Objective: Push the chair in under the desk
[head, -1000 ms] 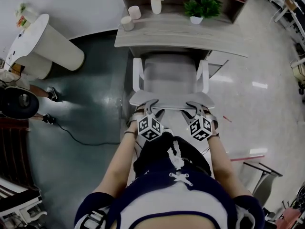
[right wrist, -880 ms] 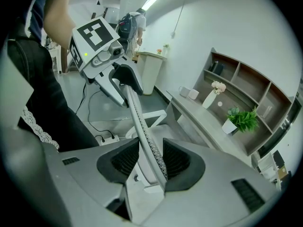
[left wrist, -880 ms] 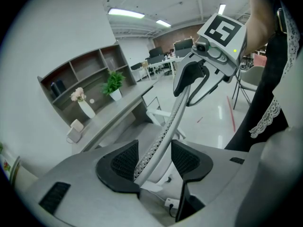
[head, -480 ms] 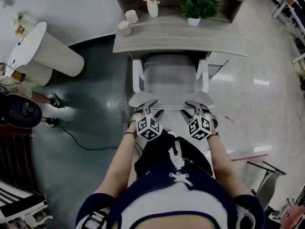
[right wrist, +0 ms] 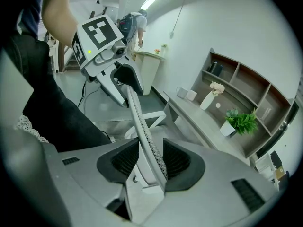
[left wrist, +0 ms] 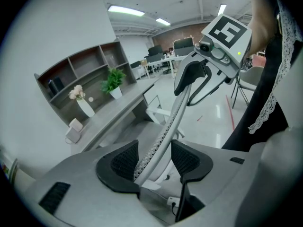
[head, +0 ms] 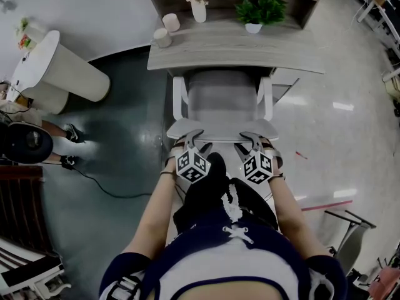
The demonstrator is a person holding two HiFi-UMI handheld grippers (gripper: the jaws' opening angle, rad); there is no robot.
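While the chair (head: 222,99) sits part way under the desk (head: 250,45), the left claw (head: 195,141) and right claw (head: 249,141) are each spread around its back's top edge, not squeezing | danger: one claw pushing harder could swing the chair into the desk.

We count one chair (head: 222,99), one table (head: 281,54) and two grippers (head: 193,137) (head: 250,137). Along the table's far edge stand one flower vase (head: 199,9) and one potted plant (head: 256,12), with two pale cups (head: 162,37) (head: 171,22) at its far left corner.
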